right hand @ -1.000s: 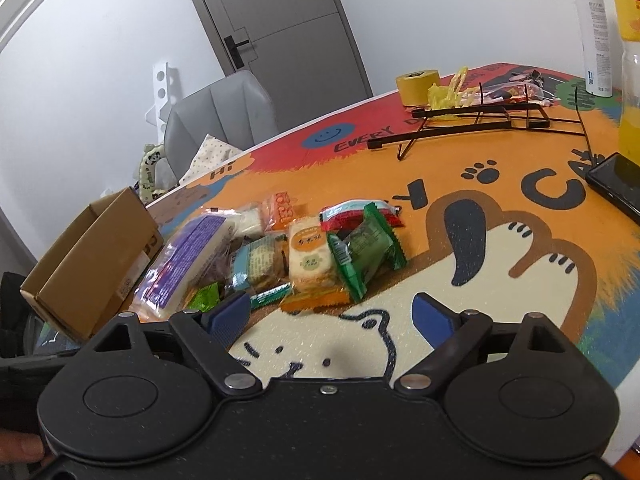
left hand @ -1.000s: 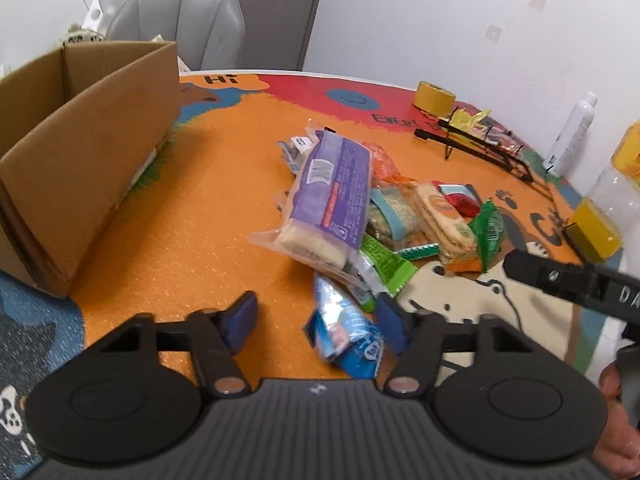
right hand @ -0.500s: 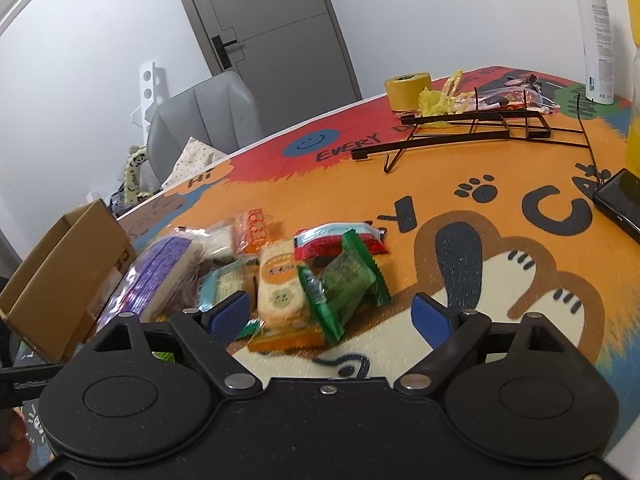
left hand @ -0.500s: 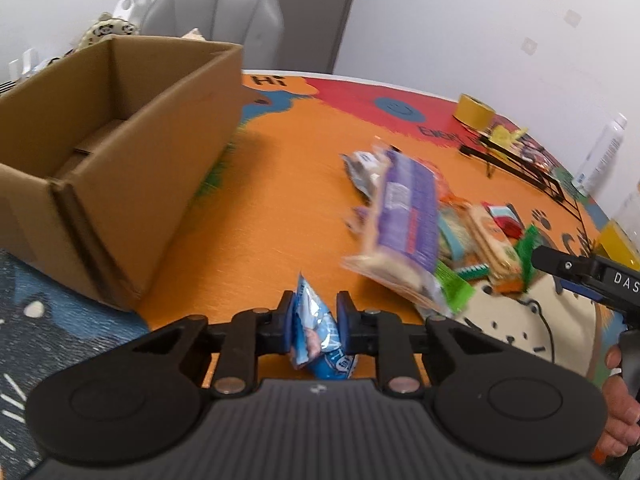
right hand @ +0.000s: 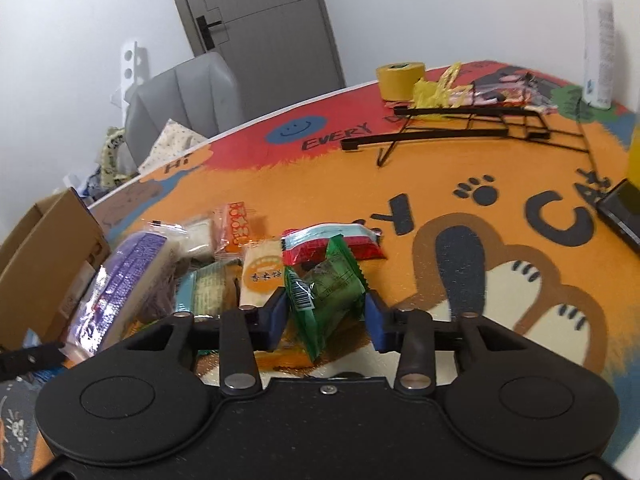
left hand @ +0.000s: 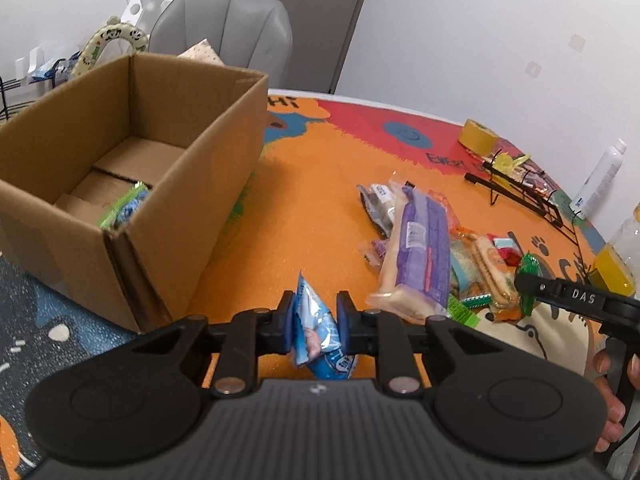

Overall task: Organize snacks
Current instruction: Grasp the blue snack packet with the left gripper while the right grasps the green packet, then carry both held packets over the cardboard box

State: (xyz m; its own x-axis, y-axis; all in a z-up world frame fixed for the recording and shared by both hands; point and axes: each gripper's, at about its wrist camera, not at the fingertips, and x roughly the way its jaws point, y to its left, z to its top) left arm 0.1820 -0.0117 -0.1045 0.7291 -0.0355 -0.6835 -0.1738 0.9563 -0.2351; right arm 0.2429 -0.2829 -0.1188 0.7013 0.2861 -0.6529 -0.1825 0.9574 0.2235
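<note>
My left gripper (left hand: 314,318) is shut on a blue snack packet (left hand: 316,332) and holds it above the table, just right of an open cardboard box (left hand: 192,184). A green packet (left hand: 126,204) lies inside the box. My right gripper (right hand: 326,314) has its jaws around a green snack packet (right hand: 326,292) in the snack pile, with small gaps at both pads. The pile also holds a purple bread pack (right hand: 128,276), a cream-and-orange packet (right hand: 262,276) and a red packet (right hand: 332,242). The right gripper also shows in the left wrist view (left hand: 576,298).
A black wire rack (right hand: 472,128), a yellow tape roll (right hand: 400,80) and a white bottle (right hand: 598,40) stand at the far side. A bottle of orange liquid (left hand: 618,260) and a black phone (right hand: 622,216) are on the right. A grey chair (left hand: 224,36) is behind the table.
My left gripper closed on the blue packet, lifted it and carried it left toward the box. My right gripper moved forward and narrowed around the green packet.
</note>
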